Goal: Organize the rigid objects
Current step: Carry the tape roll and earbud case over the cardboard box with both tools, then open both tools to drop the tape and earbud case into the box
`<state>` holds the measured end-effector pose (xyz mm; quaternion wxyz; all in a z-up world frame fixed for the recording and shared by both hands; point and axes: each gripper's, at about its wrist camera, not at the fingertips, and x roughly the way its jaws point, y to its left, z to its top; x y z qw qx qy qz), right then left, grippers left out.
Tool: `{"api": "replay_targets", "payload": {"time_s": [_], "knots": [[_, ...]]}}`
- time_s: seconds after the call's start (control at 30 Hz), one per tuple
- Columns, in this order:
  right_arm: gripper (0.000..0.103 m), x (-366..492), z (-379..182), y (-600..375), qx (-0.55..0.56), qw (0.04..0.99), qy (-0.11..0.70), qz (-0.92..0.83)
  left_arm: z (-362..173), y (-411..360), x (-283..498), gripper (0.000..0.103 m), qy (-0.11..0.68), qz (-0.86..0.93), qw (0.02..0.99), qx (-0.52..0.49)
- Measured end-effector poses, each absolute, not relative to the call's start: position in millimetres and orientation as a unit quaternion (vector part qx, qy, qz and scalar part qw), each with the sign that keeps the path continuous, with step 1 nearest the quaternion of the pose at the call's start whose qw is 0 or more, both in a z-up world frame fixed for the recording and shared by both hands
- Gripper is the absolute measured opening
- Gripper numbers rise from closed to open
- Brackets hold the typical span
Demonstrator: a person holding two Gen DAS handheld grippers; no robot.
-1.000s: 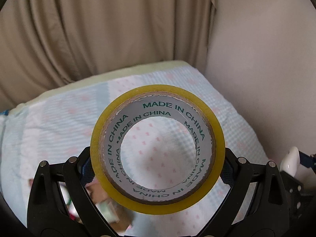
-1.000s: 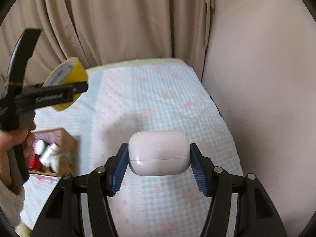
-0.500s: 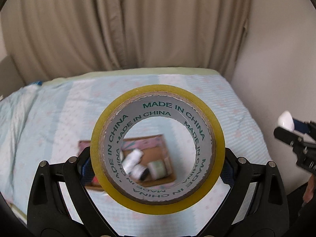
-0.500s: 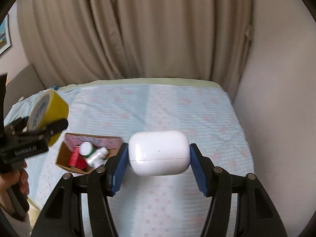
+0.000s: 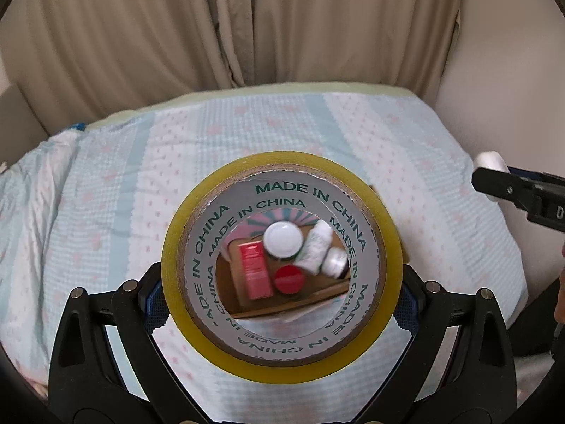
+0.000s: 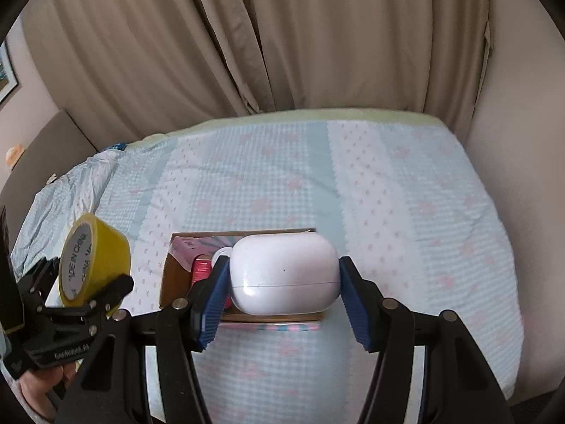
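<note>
My left gripper is shut on a yellow tape roll and holds it above the bed. Through the roll's hole I see an open cardboard box with a red box, a white-lidded jar, a red cap and a white bottle. My right gripper is shut on a white earbuds case, held over the same cardboard box. The left gripper with the tape roll shows at the left of the right wrist view. The right gripper shows at the right edge of the left wrist view.
The bed has a light blue and pink patterned sheet. Beige curtains hang behind it and a pale wall runs along its right side. A grey headboard stands at the left.
Both grippers have swung left and come over the cardboard box, which now sits right beneath them. Each still holds its object.
</note>
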<state>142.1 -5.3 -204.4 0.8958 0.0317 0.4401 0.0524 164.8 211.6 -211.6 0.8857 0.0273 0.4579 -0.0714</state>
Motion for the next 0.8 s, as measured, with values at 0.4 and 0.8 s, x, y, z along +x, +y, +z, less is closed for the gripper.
{"api": "replay_targets", "payload": {"time_s": [0.4, 0.8], "knots": [[0.056, 217.7, -304.1, 51.4, 0.033, 0.852, 0.522, 0.023, -324.1, 259.7, 227.7, 0.096, 0.538, -0.087, 0.838, 0.027], [0.056, 283.5, -404.7, 29.4, 0.082, 0.808, 0.583, -0.025, -409.8, 247.5, 286.8, 0.096, 0.593, -0.065, 0.802, 0.022]]}}
